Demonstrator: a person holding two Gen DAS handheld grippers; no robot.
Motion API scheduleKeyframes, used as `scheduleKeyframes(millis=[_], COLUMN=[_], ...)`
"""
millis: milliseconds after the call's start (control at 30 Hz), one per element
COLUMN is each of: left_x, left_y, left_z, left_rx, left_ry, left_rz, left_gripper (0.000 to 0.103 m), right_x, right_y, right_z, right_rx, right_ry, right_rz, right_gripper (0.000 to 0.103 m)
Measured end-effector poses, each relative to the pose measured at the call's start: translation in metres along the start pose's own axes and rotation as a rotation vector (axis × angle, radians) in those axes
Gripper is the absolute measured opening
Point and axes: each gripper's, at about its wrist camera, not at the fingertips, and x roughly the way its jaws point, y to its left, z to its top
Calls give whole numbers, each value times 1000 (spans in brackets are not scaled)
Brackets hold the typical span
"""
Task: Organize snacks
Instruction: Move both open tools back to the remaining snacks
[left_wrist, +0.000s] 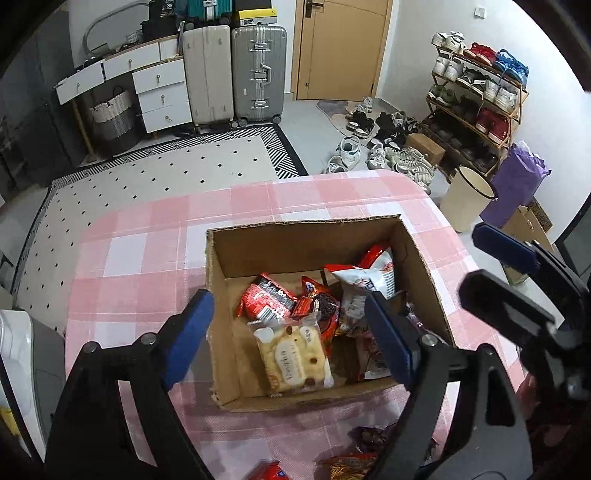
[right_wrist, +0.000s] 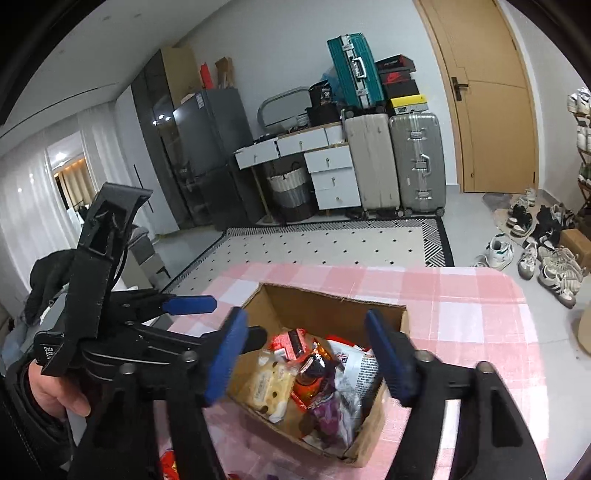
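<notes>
Left wrist view: both grippers hover over box (left_wrist: 314, 258), fingers apart, nothing held.
Loose snacks (left_wrist: 354, 461) lie on cloth nearer than box, below left gripper (left_wrist: 291, 332); right gripper (right_wrist: 306, 354) sits over box. Left prob. closer; long axis unclear.

1. Left gripper (left_wrist: 291, 332): black frame, blue finger pads (left_wrist: 188, 332), silver pivot screws.
2. Right gripper (right_wrist: 306, 358): matching black-and-blue build.
3. Bare hand (right_wrist: 55, 391), dark sleeve; partly legible white label, apparently "Data".
</notes>
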Motion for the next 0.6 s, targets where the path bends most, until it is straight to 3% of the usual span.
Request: scheduleKeyframes(millis=[600], left_x=[-78], left_y=[1], left_z=[-30], left_rx=[-27], left_ry=[-111], left_rz=[15], left_gripper=[83], right_x=[-50], right_y=[17], right_z=[-7], right_rx=[-4], right_ry=[-54], right_rz=[3], right_gripper=[70])
